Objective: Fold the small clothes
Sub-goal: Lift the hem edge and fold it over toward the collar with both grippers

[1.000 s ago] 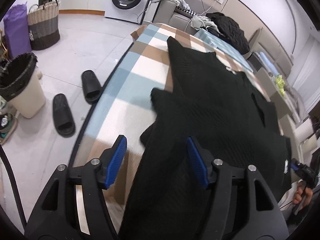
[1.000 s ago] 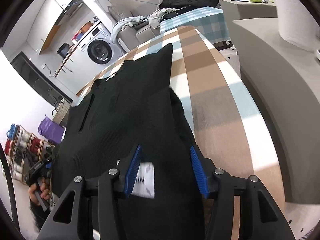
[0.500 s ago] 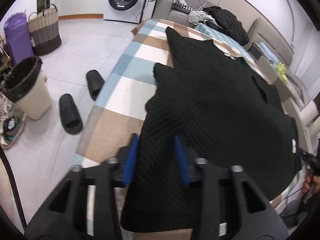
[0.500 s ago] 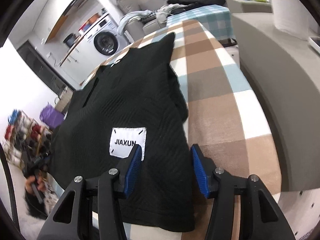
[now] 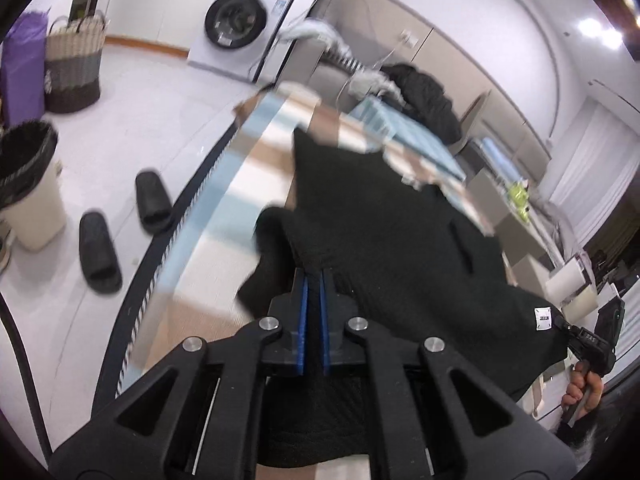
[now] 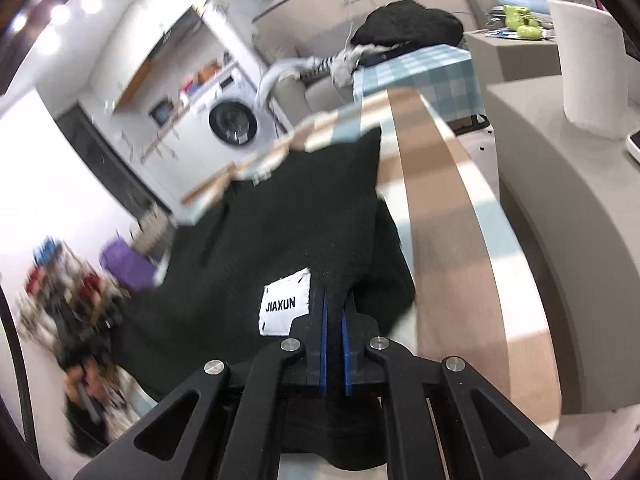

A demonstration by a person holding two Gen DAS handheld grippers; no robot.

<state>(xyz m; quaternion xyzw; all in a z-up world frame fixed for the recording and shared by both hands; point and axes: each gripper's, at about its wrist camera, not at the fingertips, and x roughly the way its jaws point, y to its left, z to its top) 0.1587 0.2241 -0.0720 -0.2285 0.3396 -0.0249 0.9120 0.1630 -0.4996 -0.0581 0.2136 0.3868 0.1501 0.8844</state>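
A black knit garment (image 5: 400, 240) lies spread on the checked table (image 5: 224, 200). My left gripper (image 5: 314, 280) is shut on the garment's near hem and lifts it off the table. My right gripper (image 6: 334, 300) is shut on the hem beside the white JIAXUN label (image 6: 284, 304). The garment (image 6: 280, 220) stretches away from both grippers toward the table's far end. The right gripper also shows at the far right in the left wrist view (image 5: 576, 332), holding the labelled corner.
A washing machine (image 5: 236, 20), a woven basket (image 5: 74, 68), a bin (image 5: 26, 184) and two black slippers (image 5: 100, 256) are on the floor to the left. A pile of clothes (image 6: 404, 24) lies beyond the table. A grey counter (image 6: 568, 200) runs along the right.
Both grippers have closed on the garment's near hem and raised it from the table. One second ago both were open over the hem.
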